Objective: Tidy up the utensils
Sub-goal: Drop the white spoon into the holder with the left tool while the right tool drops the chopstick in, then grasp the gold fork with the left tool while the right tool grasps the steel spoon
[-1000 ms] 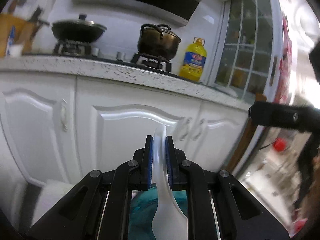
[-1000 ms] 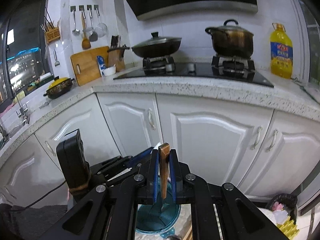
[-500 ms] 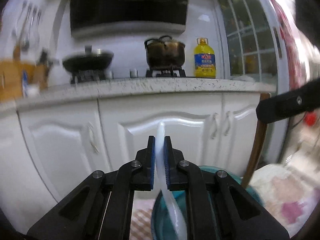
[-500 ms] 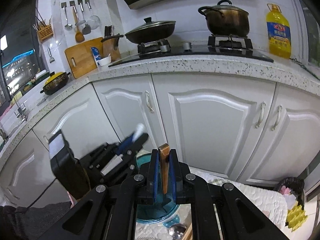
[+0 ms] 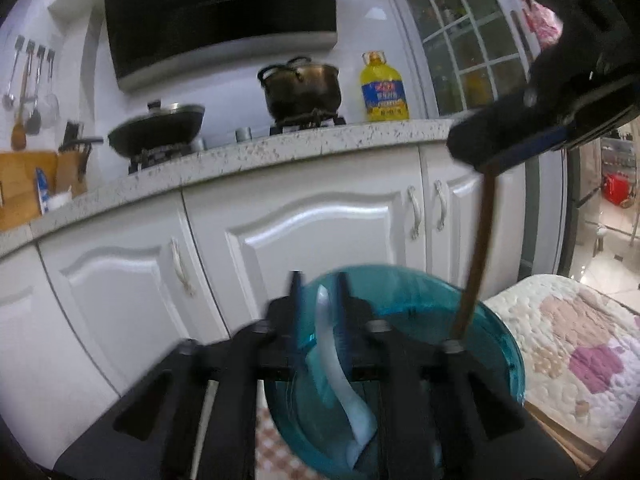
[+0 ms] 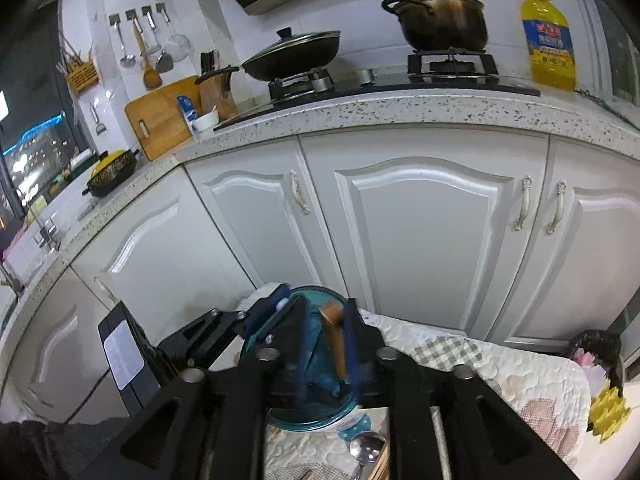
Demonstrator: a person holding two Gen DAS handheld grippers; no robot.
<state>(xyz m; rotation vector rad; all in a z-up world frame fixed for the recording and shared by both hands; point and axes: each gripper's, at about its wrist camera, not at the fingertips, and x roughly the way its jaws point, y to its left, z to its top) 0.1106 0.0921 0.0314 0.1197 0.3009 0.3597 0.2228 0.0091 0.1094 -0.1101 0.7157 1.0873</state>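
Both grippers have dropped toward the teal bowl [image 5: 500, 344] since a second ago, and their blue pads, then clamped tight, now stand apart. Much of the bowl's floor is hidden behind the black gripper frames, so where either utensil's lower end rests cannot be made out, and motion blur softens the pads in both wrist views.

Jaws of the left gripper [image 5: 319, 312] are opening; the white spoon [image 5: 340, 376] stands between them, its handle up and its scoop down inside the bowl. It lies close against the right-hand pad, though contact there is uncertain, and a clear gap shows on the other side.

Jaws of the right gripper [image 6: 326, 344] are opening too. A wooden-handled utensil [image 6: 335, 336] leans between them, its top tilted left, seemingly no longer pinched. From the left wrist view its brown handle runs down from the right gripper into the bowl near the right rim.

Under the bowl lies a quilted cloth [image 6: 520, 372] with pink and checked patches, and a metal spoon [image 6: 366, 450] lies just in front of the bowl. Behind are white cabinets [image 6: 420, 232], a speckled counter [image 6: 400, 108], a wok [image 6: 292, 54], a pot [image 6: 442, 20] and a yellow oil bottle [image 6: 548, 40].
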